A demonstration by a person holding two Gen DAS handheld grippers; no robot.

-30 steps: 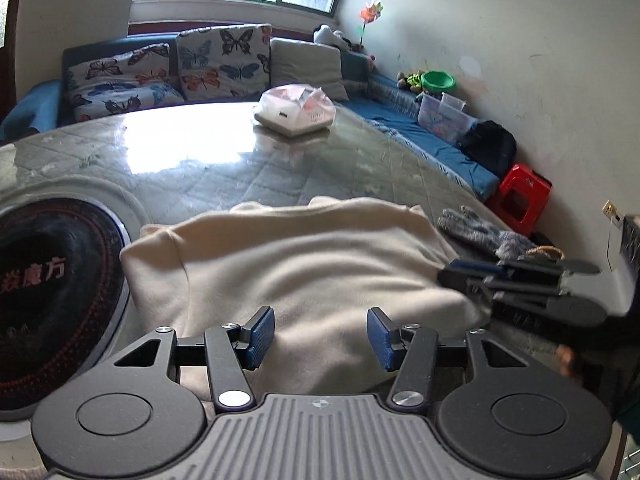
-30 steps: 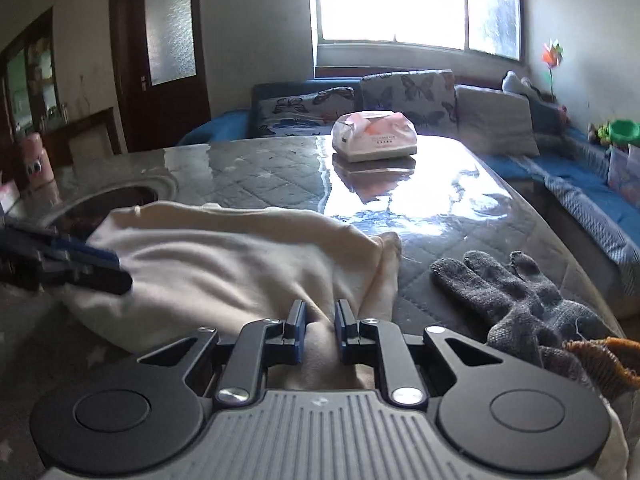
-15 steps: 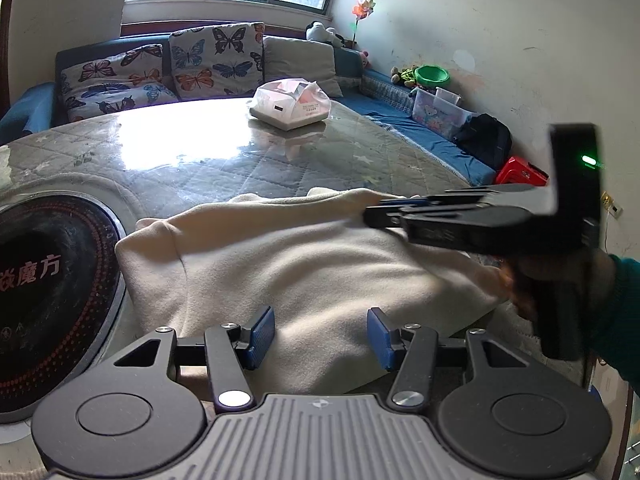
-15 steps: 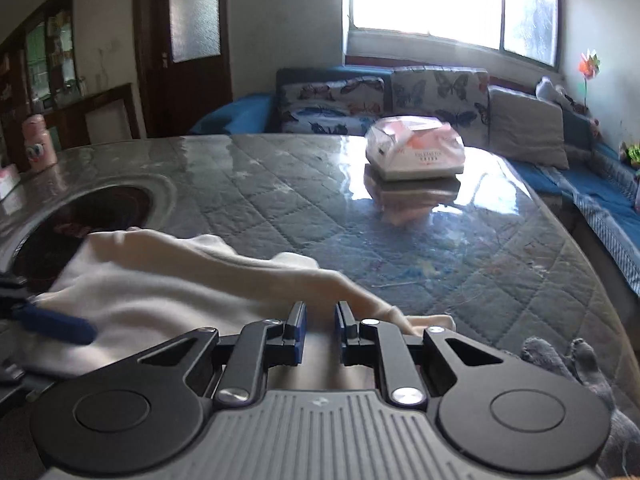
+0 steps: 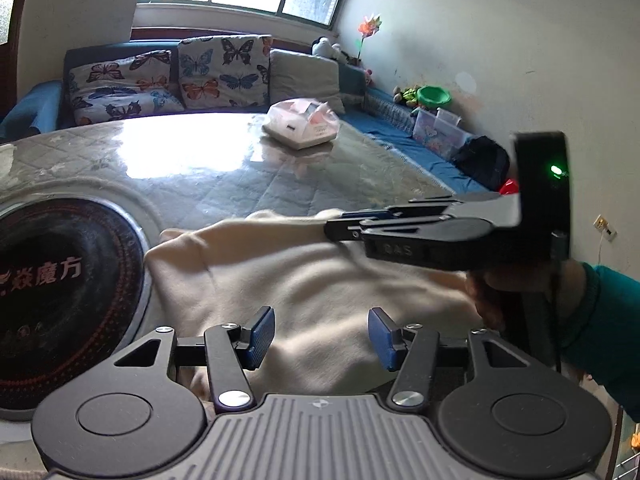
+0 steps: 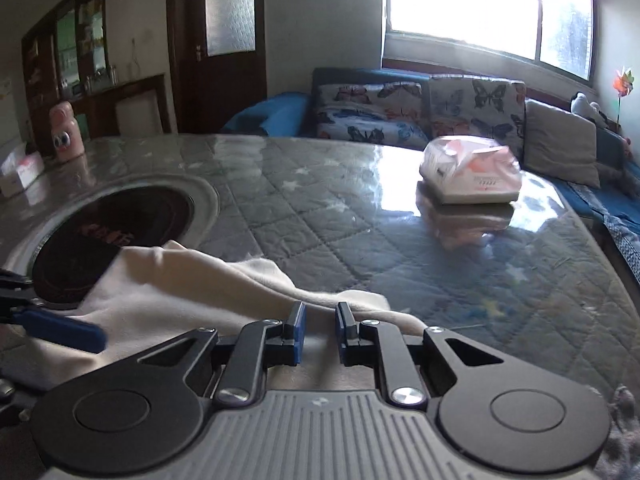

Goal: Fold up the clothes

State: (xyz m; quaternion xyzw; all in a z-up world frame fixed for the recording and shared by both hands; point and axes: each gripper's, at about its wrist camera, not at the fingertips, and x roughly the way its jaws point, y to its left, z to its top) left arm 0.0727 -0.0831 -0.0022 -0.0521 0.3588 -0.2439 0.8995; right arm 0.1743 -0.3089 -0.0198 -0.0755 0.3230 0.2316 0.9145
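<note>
— Left wrist view: what's biggest?
— A glass-topped table [image 5: 224, 184], with a cream garment [image 5: 304, 288] spread on its near part beside a round black burner [image 5: 60, 280].
— And on it?
— A tissue pack [image 5: 302, 124] lies farther back.
— The tongs?
— The left gripper [image 5: 321, 338] hangs over the cloth, blue pads spread, nothing between them. The right gripper [image 6: 319, 332] is nearly pressed together, pinching a fold of the garment lifted above the rest.
</note>
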